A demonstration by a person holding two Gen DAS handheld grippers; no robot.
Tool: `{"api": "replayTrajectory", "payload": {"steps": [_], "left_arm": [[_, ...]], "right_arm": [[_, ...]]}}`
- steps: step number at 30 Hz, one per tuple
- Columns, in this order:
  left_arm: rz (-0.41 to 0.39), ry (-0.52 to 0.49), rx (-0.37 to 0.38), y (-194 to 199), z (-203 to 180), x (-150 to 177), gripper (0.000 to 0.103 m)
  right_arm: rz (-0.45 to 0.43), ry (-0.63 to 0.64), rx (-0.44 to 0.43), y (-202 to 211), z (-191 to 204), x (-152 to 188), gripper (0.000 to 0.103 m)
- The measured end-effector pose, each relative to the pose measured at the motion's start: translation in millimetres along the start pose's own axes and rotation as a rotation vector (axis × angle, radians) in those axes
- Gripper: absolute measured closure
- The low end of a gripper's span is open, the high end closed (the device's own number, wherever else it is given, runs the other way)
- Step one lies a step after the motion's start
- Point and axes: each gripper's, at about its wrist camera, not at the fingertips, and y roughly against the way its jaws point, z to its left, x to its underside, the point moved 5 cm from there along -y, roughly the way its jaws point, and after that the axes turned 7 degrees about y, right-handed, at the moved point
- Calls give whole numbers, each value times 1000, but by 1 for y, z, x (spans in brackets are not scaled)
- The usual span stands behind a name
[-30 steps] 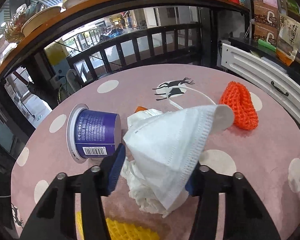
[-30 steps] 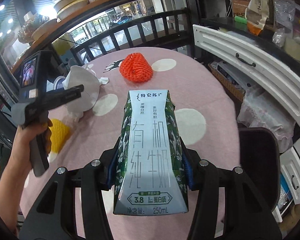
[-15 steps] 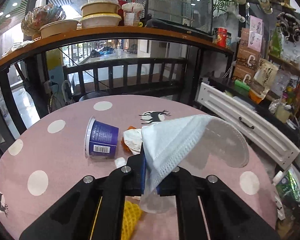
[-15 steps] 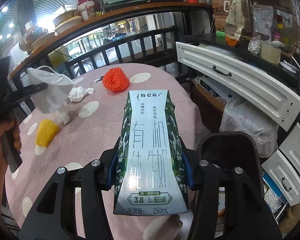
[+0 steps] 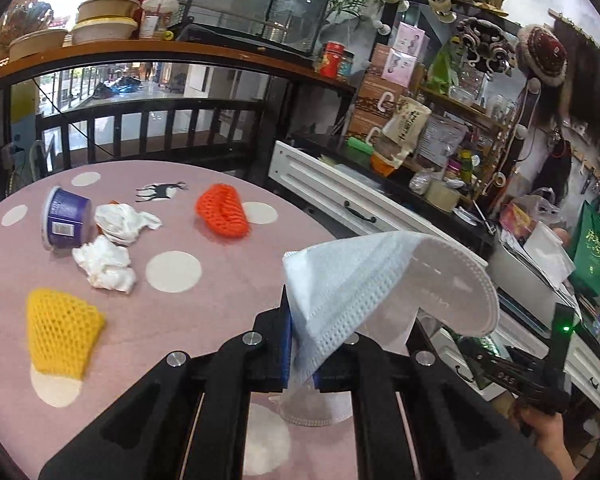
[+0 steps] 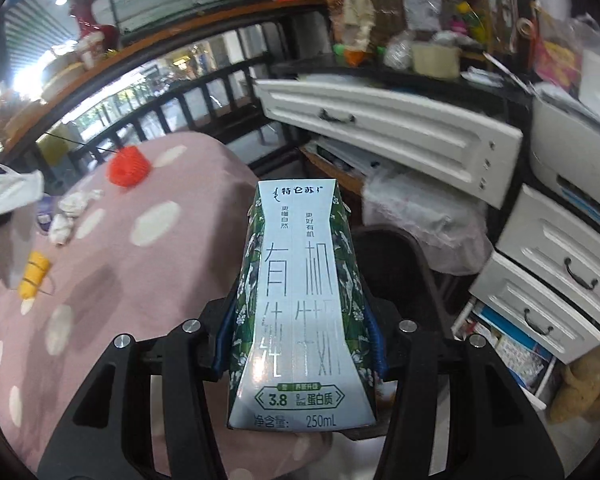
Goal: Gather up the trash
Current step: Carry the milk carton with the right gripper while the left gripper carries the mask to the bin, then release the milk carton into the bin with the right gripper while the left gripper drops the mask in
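Now my left gripper (image 5: 300, 354) is pinched tight on the white face mask (image 5: 384, 280), its jaws having just closed on the fabric; the mask fans out up and to the right, lifted clear above the pink dotted table (image 5: 204, 316). From the left of that table: the purple cup (image 5: 62, 218) lies on its side near the far edge; the yellow foam net (image 5: 60, 330) sits nearer me; two crumpled tissues (image 5: 108, 266) lie just beside the cup, one touching it as far as I can tell; the orange foam net (image 5: 222, 216) rests further right, apart from them. At the right edge a hand (image 5: 548, 436) grips my other tool. My right gripper (image 6: 300, 344) stands about half open, both blue pads pressing the sides of the milk carton (image 6: 300, 292); the carton stands upright between them, held past the table's right edge, above a dark bin (image 6: 400, 264) that it partly hides; white drawers (image 6: 556, 284) stand to the right.
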Motion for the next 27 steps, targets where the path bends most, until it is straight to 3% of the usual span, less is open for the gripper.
{"api": "replayTrajectory", "payload": {"steps": [9,16,21,27], "left_arm": [[82,-19,124,-26,-74,31,95],[131,-79,140,-46,-112,53,95],[172,-110,146,-62,-129,65,95],[235,-180,139,-92,-158,83,95]], "right_arm": [[218,-79,47,-95,-50,61,51],[315,-187,24,-161,-71,88,50],[318,-224,36,-164,-76,93,48],[239,-160,106,-110,-86,98,48]]}}
